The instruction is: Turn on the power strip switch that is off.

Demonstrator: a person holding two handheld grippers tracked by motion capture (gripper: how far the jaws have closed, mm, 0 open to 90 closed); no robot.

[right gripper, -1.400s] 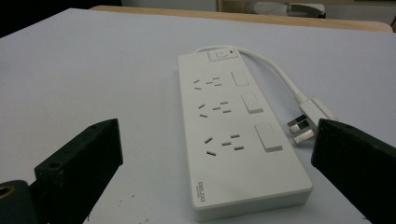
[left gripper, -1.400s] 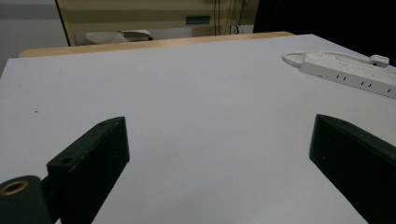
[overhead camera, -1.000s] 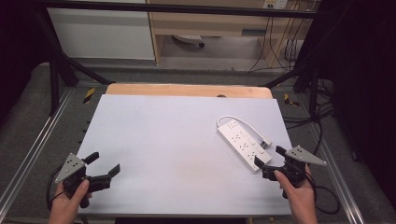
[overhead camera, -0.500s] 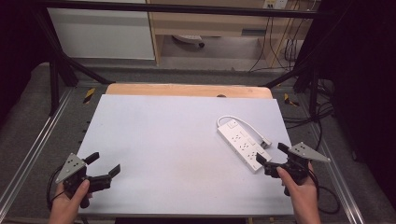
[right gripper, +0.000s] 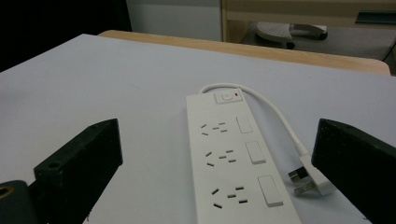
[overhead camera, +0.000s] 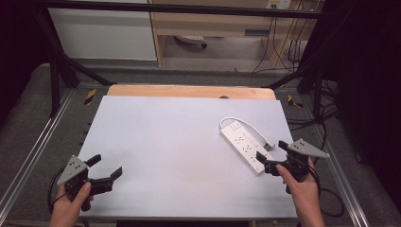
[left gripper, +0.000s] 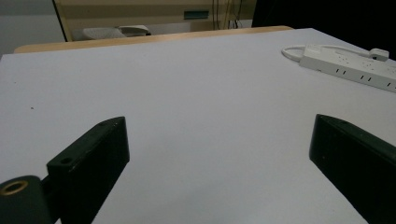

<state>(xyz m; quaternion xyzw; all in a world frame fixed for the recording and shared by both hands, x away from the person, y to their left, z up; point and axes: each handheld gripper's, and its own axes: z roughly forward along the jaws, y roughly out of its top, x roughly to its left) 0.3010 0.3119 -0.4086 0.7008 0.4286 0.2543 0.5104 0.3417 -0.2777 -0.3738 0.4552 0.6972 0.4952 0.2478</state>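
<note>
Probably light and rigid in the body, smooth plastic that could slip between hard jaws; best taken across the two long sides near the close end, not by the floppy cable (right gripper: 275,114). White power strip (right gripper: 236,156) straight ahead of the right gripper (overhead camera: 273,156), lying flat on the pale table (overhead camera: 179,142), near end between the wide-spread jaws and not yet touched. Three socket rows, three rocker switches along one side, a button with a red lamp at the far end. Short cord curling back to the plug (right gripper: 308,179) just inside the right jaw. Left gripper (overhead camera: 106,166) wide too, well apart from the strip, holding nothing.
</note>
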